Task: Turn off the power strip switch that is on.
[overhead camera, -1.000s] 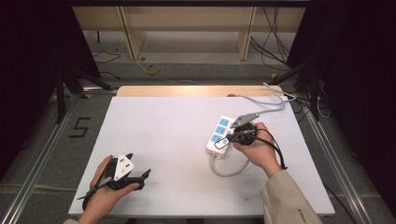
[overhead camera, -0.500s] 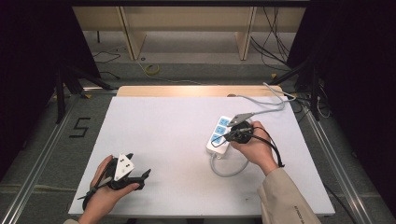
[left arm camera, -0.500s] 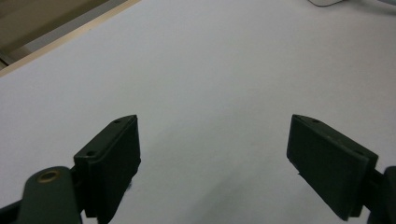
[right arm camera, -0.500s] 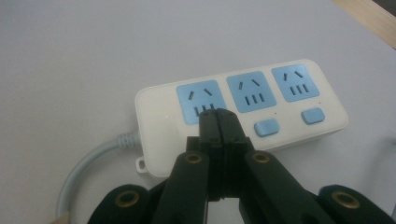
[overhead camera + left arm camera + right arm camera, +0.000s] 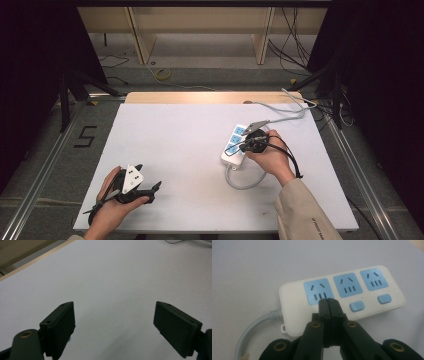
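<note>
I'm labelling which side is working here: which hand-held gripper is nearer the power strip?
The right hand-held gripper: its shut jaws sit over the power strip, by the switch row. The left hand-held gripper rests open, far across the table.

A white table [image 5: 190, 150] with a pale wooden strip [image 5: 210, 97] along its far edge stands on grey floor [image 5: 45, 150]. Beyond it are wooden shelf legs [image 5: 137, 35], loose cables [image 5: 295, 40] and dark curtains [image 5: 30, 50]. A "5" [image 5: 86, 136] is marked on the floor beside the table's left edge.
</note>
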Demonstrator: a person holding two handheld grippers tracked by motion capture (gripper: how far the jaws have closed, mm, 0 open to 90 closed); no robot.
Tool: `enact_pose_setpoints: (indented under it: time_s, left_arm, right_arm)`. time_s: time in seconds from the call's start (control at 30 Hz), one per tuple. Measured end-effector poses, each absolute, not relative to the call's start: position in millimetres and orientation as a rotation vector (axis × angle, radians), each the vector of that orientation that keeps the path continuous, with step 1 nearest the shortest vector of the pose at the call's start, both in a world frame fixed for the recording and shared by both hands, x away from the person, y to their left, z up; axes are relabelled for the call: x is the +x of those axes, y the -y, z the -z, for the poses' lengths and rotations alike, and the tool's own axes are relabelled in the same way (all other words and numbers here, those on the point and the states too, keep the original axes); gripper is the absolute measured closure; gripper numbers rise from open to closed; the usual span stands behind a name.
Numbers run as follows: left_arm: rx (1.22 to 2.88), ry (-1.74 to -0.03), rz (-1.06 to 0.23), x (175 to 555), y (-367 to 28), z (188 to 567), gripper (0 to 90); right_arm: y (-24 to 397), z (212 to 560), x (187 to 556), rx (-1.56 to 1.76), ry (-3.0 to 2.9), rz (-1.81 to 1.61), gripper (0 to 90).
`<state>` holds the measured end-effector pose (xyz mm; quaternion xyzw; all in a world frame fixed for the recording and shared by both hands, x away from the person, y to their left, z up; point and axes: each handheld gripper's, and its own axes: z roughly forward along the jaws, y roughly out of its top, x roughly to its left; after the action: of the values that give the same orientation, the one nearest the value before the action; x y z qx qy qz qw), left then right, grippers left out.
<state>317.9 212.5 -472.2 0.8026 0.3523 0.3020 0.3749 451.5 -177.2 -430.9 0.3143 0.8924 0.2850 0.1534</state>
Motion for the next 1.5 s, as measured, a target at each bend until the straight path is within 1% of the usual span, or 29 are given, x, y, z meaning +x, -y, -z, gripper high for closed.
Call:
enact_pose_setpoints:
  time_s: [0.7,1.5]
  left_arm:
    - [2.057,-0.898,-0.775,318.1,-212.5,472.1,17.2]
    - [2.058,-0.895,-0.776,318.2,-212.3,472.1,17.2]
  right_arm:
    - [171.0,441.3,459.8,0.919,-2.595,-0.786,90.0]
    - [169.5,445.1,467.8,0.945,-2.605,-0.770,90.0]
